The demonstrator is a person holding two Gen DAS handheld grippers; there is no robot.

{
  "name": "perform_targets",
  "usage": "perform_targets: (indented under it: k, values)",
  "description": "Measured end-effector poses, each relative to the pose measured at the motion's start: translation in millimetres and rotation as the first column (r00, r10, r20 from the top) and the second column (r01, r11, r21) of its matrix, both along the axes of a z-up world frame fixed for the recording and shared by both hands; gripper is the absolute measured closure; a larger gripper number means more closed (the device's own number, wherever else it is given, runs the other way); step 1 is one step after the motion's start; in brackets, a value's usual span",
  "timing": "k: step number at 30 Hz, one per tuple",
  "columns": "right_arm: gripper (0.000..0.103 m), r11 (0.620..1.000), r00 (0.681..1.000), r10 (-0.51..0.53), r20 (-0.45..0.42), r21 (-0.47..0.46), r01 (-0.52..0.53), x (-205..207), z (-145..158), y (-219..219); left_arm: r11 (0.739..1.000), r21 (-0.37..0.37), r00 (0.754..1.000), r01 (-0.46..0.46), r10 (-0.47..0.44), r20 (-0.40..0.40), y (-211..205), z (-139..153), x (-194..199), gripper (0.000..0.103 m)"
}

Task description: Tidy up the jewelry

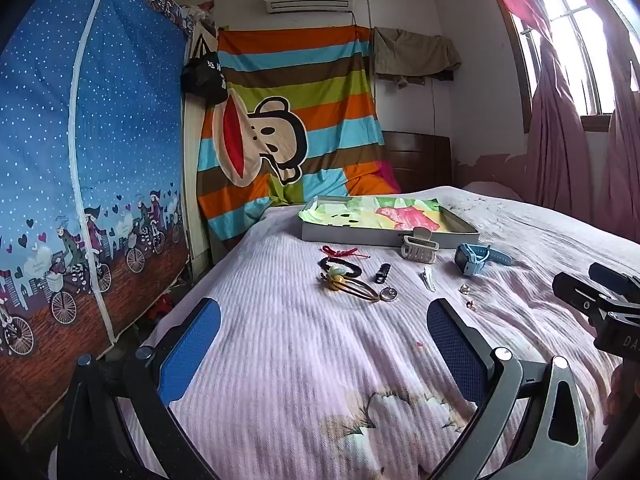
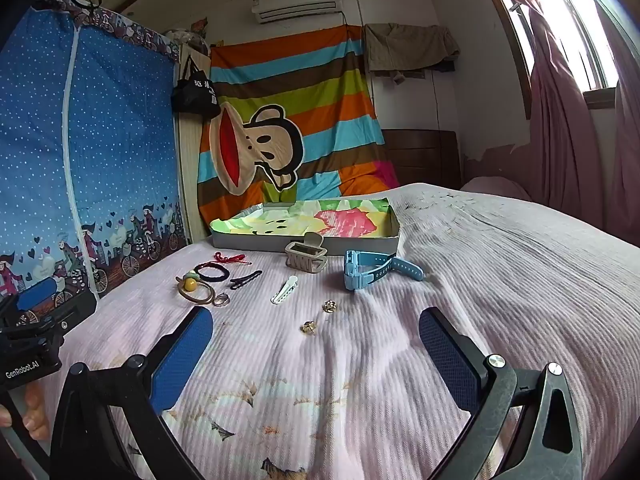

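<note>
Small pieces lie spread on the pink bedspread: a beige claw clip (image 1: 418, 250) (image 2: 306, 256), a blue watch (image 1: 478, 258) (image 2: 372, 270), a white clip (image 2: 284, 290), a black hair tie (image 1: 340, 267), a yellow-bead band (image 2: 191, 285), a ring (image 1: 389, 294) and two gold earrings (image 2: 329, 306) (image 2: 309, 327). Behind them stands a shallow grey box (image 1: 348, 236) (image 2: 304, 242) with a colourful lining. My left gripper (image 1: 323, 312) hovers open short of the hair ties, with nothing between its blue pads. My right gripper (image 2: 316, 320) is open too, just before the earrings.
A blue dotted fabric wardrobe (image 1: 88, 152) flanks the bed's left side. A striped monkey sheet (image 2: 288, 128) hangs behind the box. Pink curtains (image 2: 568, 128) and a window are at the right. A hand (image 2: 32, 412) holds the left gripper's handle.
</note>
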State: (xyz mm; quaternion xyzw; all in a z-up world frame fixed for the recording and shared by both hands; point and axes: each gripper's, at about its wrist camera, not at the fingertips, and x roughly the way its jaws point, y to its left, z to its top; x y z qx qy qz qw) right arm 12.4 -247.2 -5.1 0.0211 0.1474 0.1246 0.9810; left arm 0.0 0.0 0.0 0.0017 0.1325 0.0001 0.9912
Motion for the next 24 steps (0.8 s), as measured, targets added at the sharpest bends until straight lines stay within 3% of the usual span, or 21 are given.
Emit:
perform_targets:
  k: [24]
  values:
    - [0.000,1.000,1.000,0.001,-0.003,0.005,-0.001,0.3,-0.5,-0.7,1.000,0.006,1.000,0.003,-0.003,0.004,0.1,0.1,-0.3,0.002]
